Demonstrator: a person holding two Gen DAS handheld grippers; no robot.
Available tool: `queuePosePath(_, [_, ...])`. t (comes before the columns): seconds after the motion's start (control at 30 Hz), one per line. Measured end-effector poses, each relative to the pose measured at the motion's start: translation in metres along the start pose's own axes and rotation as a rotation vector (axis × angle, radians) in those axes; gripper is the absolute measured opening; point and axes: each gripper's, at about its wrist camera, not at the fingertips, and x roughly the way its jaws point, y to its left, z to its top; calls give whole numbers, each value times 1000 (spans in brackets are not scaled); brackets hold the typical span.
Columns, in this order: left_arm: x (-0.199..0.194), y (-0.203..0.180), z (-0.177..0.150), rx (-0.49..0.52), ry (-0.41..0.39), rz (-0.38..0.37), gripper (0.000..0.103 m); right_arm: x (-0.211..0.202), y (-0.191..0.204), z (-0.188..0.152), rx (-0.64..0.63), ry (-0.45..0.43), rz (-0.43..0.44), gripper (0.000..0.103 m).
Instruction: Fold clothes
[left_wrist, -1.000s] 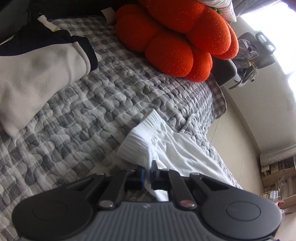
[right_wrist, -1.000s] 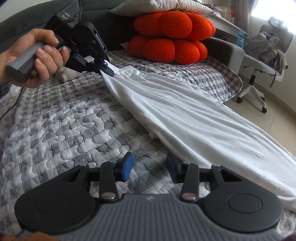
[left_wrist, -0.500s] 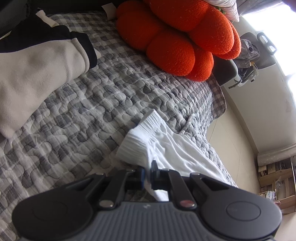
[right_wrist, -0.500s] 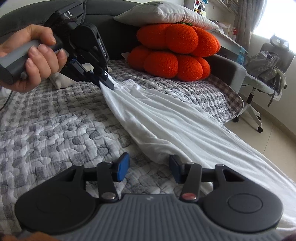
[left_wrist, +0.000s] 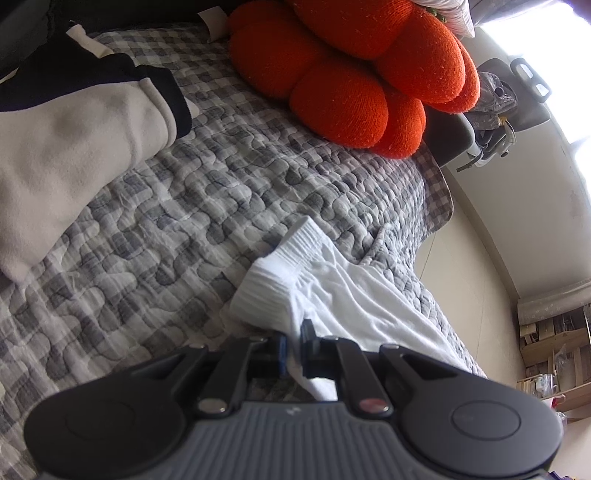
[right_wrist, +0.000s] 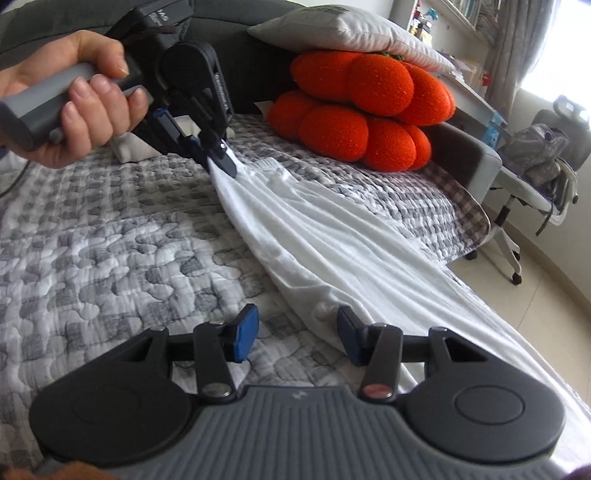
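White trousers (right_wrist: 332, 236) lie stretched along the grey quilted bed (right_wrist: 110, 258), their far end hanging off the bed's edge. My left gripper (left_wrist: 293, 341) is shut on the cloth just below the ribbed waistband (left_wrist: 280, 273). From the right wrist view this left gripper (right_wrist: 221, 157) is held by a hand (right_wrist: 81, 96) and lifts the waistband end slightly. My right gripper (right_wrist: 295, 332) is open, low over the quilt, its right fingertip (right_wrist: 349, 326) at the near edge of a trouser leg, nothing between the pads.
An orange knotted cushion (right_wrist: 362, 110) with a grey pillow (right_wrist: 343, 33) on top sits at the bed's head. A beige and black garment (left_wrist: 74, 122) lies at the left. An office chair (right_wrist: 535, 173) stands on the floor beyond the bed's right edge.
The right gripper has moved forward and closer to the trouser leg's edge. The left gripper keeps its hold on the waistband end and has shifted slightly.
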Motion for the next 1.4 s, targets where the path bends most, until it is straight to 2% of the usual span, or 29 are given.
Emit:
queuePosePath(0.1, [0, -1, 0, 7, -1, 5, 7, 1, 2, 1, -5, -1, 22, 51])
queuePosePath(0.23, [-1, -2, -2, 22, -2, 14, 7, 4, -2, 0, 6, 5, -40, 50])
queuePosePath(0.33, [-2, -2, -2, 25, -3, 13, 7, 3, -8, 1, 59, -6, -32, 47])
queuePosePath(0.37, [-3, -2, -2, 26, -3, 13, 7, 3, -8, 0, 63, -12, -33, 33])
queuePosePath(0.4, [-2, -2, -2, 29, -2, 15, 7, 3, -7, 0, 64, -19, -35, 26])
queuePosePath(0.43, [-2, -2, -2, 32, -1, 18, 7, 4, -6, 0, 61, -21, -44, 14])
queuePosePath(0.5, [-1, -2, -2, 37, 1, 24, 7, 5, -5, -1, 56, -22, -59, 6])
queuePosePath(0.9, [0, 2, -4, 40, 4, 36, 12, -26, -1, 4, 38, -69, 54, 6])
queuePosePath(0.97, [0, 2, -5, 46, 4, 48, 21, -28, 2, 3, 40, -66, 75, 6])
queuePosePath(1.1, [-1, 4, -7, 56, 1, 67, 26, -31, 11, 1, -4, -37, 84, 6])
queuePosePath(1.17, [-3, 4, -6, 60, -11, 76, 32, -29, 11, -2, -18, -6, 73, 6])
queuePosePath(1.27, [-3, 5, -6, 64, -17, 86, 32, -31, 9, -6, -15, 6, 114, 6])
queuePosePath(1.37, [-4, 8, -5, 63, -19, 89, 32, -39, 13, -4, -20, -6, 195, 6])
queuePosePath(1.4, [-5, 8, -5, 62, -20, 89, 32, -40, 15, -3, -29, -3, 193, 6])
